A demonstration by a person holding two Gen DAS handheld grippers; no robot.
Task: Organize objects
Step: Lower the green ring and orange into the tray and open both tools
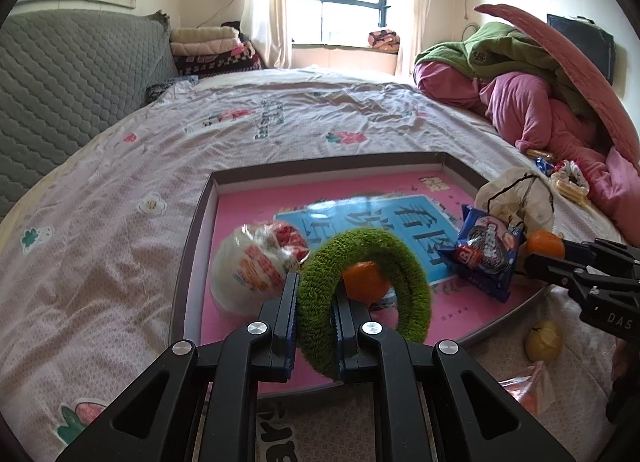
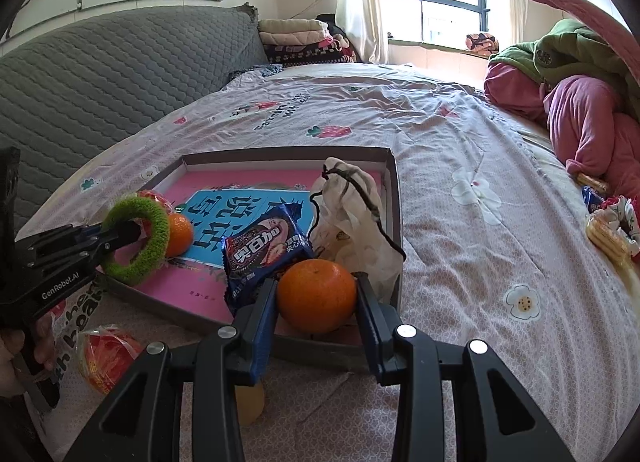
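My left gripper (image 1: 316, 290) is shut on a fuzzy green ring (image 1: 384, 258), held upright over the near edge of a shallow tray (image 1: 192, 262) with a pink and blue floor. Inside the tray lie an orange (image 1: 366, 276), a white and red wrapped packet (image 1: 256, 266), a blue snack packet (image 2: 268, 246) and a white drawstring bag (image 2: 352, 214). My right gripper (image 2: 316, 290) is shut on a second orange (image 2: 318, 296) above the tray's near right corner (image 2: 394, 222). The left gripper (image 2: 128, 234) with the green ring (image 2: 156, 238) shows at the left of the right wrist view.
The tray sits on a bed with a floral sheet (image 2: 460, 142). On the sheet near the tray lie a red wrapped packet (image 2: 106, 358) and a yellowish fruit (image 1: 544, 340). More snacks (image 2: 608, 230) and a pile of pink and green clothes (image 2: 580, 102) lie at the right. A grey headboard (image 2: 100, 82) stands at the left.
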